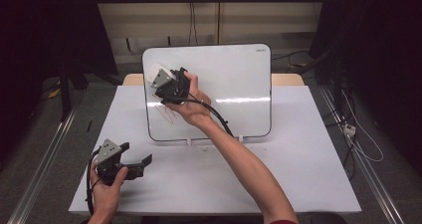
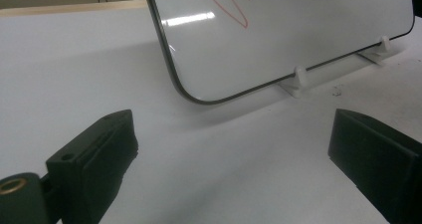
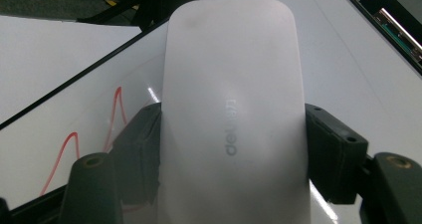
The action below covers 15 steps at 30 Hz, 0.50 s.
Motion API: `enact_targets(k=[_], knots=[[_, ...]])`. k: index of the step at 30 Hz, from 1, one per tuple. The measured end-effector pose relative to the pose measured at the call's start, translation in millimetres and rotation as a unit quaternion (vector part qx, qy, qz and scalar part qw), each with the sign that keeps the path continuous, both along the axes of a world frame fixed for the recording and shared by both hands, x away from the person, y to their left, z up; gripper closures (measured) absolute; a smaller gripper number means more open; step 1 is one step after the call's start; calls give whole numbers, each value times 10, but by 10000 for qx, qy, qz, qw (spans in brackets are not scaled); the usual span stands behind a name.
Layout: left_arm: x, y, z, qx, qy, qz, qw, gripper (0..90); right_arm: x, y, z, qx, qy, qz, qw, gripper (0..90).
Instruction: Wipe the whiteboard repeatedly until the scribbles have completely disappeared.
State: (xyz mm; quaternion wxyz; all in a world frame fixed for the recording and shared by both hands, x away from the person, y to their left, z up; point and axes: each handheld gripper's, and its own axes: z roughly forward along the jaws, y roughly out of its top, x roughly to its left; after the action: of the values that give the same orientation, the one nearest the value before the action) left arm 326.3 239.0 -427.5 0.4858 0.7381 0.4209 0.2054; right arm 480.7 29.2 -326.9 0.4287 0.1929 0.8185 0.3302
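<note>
white eraser [image 3: 234, 114] sits clamped between the two jaws of the right gripper [image 1: 166, 82], held against the upper left part of the whiteboard [image 1: 234, 84]. red scribble [image 1: 166, 113] lies on the board just below the gripper. whiteboard stands tilted on small white feet [image 2: 298, 79] on the white table [image 1: 278, 174]. left gripper [image 1: 134, 159] rests low on the table near its front left, jaws spread wide, nothing between them, well apart from the board.

White eraser [image 3: 234, 119], red scribble [image 3: 117, 114]
</note>
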Motion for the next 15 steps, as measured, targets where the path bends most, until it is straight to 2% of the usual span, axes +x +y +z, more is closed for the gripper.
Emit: enact_targets(k=[15], knots=[[-4,-9,2,3,-9,-3,10000,47,-132,35,-166,-212,106,247,9994,314]])
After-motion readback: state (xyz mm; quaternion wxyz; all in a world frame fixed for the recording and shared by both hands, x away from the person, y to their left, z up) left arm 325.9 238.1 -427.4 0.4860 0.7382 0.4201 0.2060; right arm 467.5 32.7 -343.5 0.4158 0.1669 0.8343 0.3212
